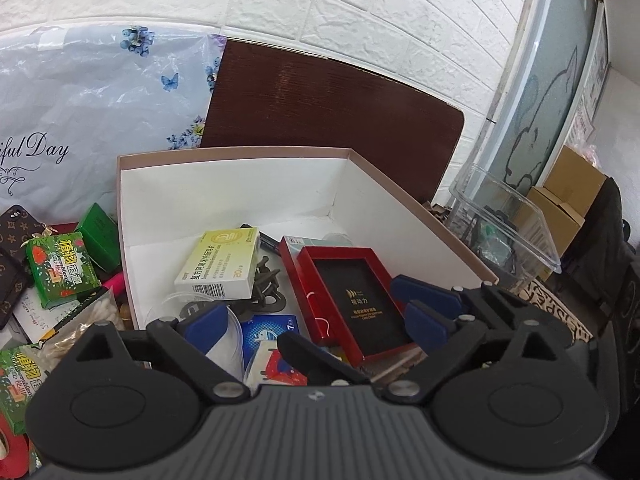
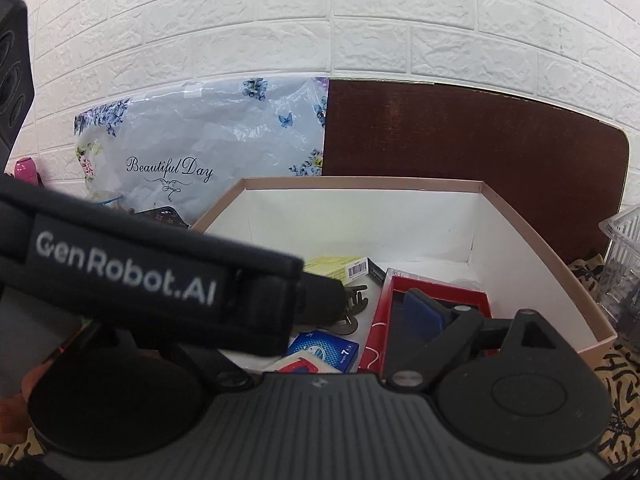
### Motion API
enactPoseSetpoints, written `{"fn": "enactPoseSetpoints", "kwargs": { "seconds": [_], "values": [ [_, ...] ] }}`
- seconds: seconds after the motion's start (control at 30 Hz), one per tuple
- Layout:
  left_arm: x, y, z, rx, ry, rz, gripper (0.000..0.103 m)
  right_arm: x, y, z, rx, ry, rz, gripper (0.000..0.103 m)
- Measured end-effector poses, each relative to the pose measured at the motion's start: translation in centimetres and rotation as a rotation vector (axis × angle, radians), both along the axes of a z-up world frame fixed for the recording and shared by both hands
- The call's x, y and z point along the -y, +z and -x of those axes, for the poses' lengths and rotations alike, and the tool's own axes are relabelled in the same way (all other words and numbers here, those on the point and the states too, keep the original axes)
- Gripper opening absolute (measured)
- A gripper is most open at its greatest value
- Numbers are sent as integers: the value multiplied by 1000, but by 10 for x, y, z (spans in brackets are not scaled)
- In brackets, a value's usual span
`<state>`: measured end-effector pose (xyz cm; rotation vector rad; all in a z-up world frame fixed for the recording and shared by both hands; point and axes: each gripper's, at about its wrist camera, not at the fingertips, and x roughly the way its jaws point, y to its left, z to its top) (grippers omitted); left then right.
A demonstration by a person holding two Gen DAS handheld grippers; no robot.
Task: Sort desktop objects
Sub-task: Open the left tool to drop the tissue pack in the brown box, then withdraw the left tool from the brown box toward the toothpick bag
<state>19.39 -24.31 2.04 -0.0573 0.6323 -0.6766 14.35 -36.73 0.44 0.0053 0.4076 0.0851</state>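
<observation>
A pink-rimmed cardboard box (image 1: 420,204) with white inner walls holds a yellow-white medicine carton (image 1: 218,266), a red and black flat case (image 1: 356,300), a blue packet (image 1: 266,332) and dark metal clips (image 1: 266,284). My left gripper (image 1: 316,316) is open over the box's near end, empty; a second blue-padded finger (image 1: 416,296) pokes in beside its right finger. The box also shows in the right wrist view (image 2: 532,236), with the red case (image 2: 380,320) inside. My right gripper's right fingertip (image 2: 420,312) lies over the case; the left gripper's black strap (image 2: 132,276) hides its left finger.
Left of the box lie green cartons (image 1: 60,272), a bag of cotton swabs (image 1: 96,316) and a patterned phone case (image 1: 12,248). A clear plastic tub (image 1: 504,220) stands to the right. A flowered plastic bag (image 2: 200,148) and a brown board (image 2: 472,140) lean against the white brick wall.
</observation>
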Motion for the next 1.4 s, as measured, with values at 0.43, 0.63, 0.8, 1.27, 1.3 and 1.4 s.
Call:
{"fn": "enactPoseSetpoints", "kwargs": {
  "seconds": [0.43,0.63,0.8,1.27,1.3,1.4],
  "values": [
    [-15,9,28,23,5,18,98,-6,12,22,2,7,-33,92],
    [-27,17,52,41,-6,43,98,-15,21,41,17,32,-28,92],
    [-44,21,76,48,-7,91,98,-27,31,62,33,50,-24,92],
    [-118,13,137,69,86,159,98,-94,37,114,66,157,13,92],
    [-124,11,139,69,95,158,98,-100,35,116,64,166,15,92],
    [-144,5,147,67,123,159,98,-118,29,120,57,200,22,92]
  ]
}}
